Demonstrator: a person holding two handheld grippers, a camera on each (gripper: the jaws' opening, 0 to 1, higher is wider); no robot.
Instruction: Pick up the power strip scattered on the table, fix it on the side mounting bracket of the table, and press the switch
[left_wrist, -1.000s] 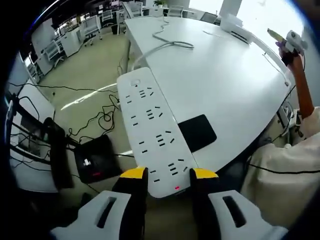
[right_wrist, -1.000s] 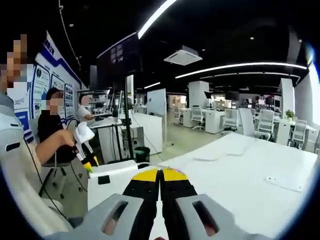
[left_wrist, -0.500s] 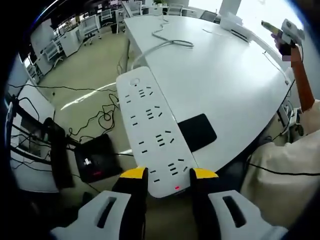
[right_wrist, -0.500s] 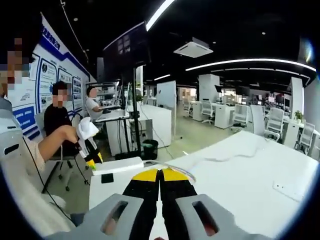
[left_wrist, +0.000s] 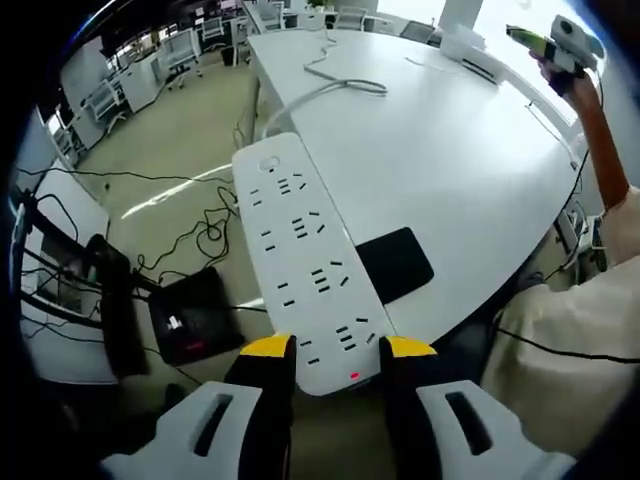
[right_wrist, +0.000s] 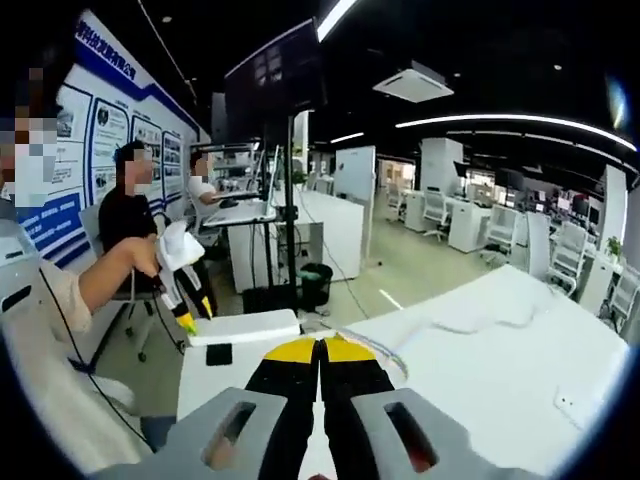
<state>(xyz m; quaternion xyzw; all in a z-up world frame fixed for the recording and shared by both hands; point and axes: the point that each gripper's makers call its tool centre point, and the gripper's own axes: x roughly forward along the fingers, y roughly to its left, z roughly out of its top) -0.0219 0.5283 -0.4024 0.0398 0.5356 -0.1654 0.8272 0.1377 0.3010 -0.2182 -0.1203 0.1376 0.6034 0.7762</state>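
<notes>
In the left gripper view, tangled black cables (left_wrist: 190, 235) lay on the pale floor (left_wrist: 170, 130) at the left, beside a dark box (left_wrist: 190, 320) with a small red light. The left gripper (left_wrist: 335, 355) pointed forward from the bottom, its white arms ending in black jaws with yellow tips. The jaws were squeezed on the near end of the power strip (left_wrist: 305, 260), one on each long side. The strip was long, flat, white and smooth, with rows of small plug holes and a tiny red dot near the gripped end. It was held out over the rounded edge of the white table (left_wrist: 450, 170). A flat black rectangle (left_wrist: 395, 265) lay on the table just beside the strip. A white cord (left_wrist: 335, 85) curled across the far part of the tabletop. At the far right a bare arm (left_wrist: 600, 150) reached up, holding the other gripper high. In the right gripper view, a person's hand (right_wrist: 165, 255) at the left held the white gripper with yellow tips. The right gripper (right_wrist: 320, 355) pointed level over the table, its yellow-tipped jaws pressed together with nothing between them. Office desks and chairs (right_wrist: 470, 215) stood far behind.
</notes>
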